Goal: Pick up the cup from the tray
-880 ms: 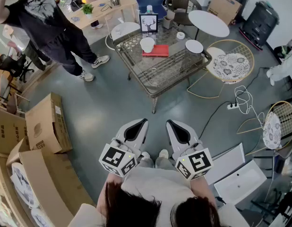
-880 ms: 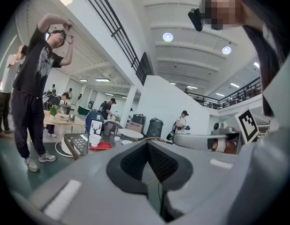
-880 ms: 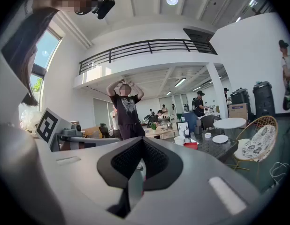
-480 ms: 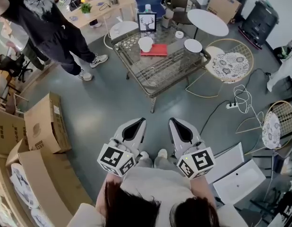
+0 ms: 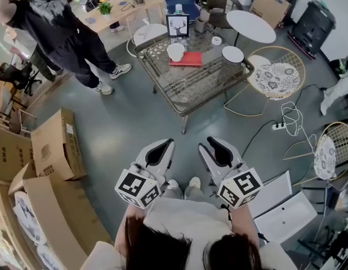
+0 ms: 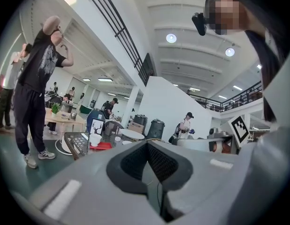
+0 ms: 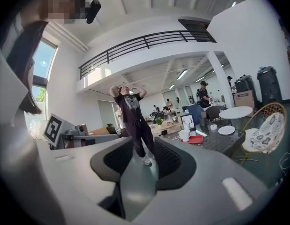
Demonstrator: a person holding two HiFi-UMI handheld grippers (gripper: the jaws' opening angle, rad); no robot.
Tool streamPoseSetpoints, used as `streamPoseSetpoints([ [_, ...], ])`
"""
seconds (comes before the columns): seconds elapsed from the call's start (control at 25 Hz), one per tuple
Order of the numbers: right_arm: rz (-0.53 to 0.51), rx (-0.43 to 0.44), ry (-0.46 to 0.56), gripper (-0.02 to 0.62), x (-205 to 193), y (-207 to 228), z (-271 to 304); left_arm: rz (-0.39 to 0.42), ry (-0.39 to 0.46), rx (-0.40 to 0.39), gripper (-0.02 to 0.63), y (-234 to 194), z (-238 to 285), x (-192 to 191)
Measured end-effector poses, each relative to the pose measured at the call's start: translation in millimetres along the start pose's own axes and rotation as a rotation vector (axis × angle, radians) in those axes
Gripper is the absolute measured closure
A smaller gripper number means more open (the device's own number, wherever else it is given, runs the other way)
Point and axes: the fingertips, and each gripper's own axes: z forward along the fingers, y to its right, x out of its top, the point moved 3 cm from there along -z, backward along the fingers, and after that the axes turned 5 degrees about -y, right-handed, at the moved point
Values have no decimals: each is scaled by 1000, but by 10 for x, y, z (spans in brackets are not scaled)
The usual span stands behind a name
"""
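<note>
A white cup [image 5: 175, 52] stands on a red tray [image 5: 188, 60] on the far side of a glass-topped wire table [image 5: 202, 83]. Both grippers are held low, close to the person's body and well short of the table. The left gripper [image 5: 165, 144] is shut with nothing between its pads. The right gripper [image 5: 210, 142] is slightly open and holds nothing. The left gripper view shows its own gripper [image 6: 146, 146] with the cup [image 6: 95, 139] and tray [image 6: 103, 146] small and far off at the left. From the right gripper [image 7: 142, 149], the cup [image 7: 184, 135] and tray [image 7: 196, 139] lie at the right.
A person in black [image 5: 61, 27] stands left of the table. Cardboard boxes [image 5: 56, 145] line the left side. On the right are a wicker chair [image 5: 275, 75], a round white table [image 5: 251, 27] and a power strip with cable [image 5: 278, 125]. A deer picture [image 5: 177, 25] and plate [image 5: 232, 54] share the table.
The right gripper has shifted a little to the right. The left gripper has barely moved. The standing person has shifted slightly.
</note>
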Motion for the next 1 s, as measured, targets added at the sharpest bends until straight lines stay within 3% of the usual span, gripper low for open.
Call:
streamPoseSetpoints([
  [0.08, -25, 36, 0, 372, 42, 9, 11, 1, -4, -14, 606, 23, 41, 4],
  [0.2, -46, 65, 29, 343, 124, 76, 9, -3, 15, 11, 602, 9, 112, 26],
  [0.36, -50, 90, 53, 259, 186, 228, -11, -16, 1, 2, 541, 29, 248, 25],
  [0.48, -62, 108, 43, 244, 212, 344, -8, -10, -15, -2, 483, 67, 347, 23],
  [1.0, -91, 133, 28, 216, 334, 896, 197, 24, -32, 48, 479, -44, 808, 21],
])
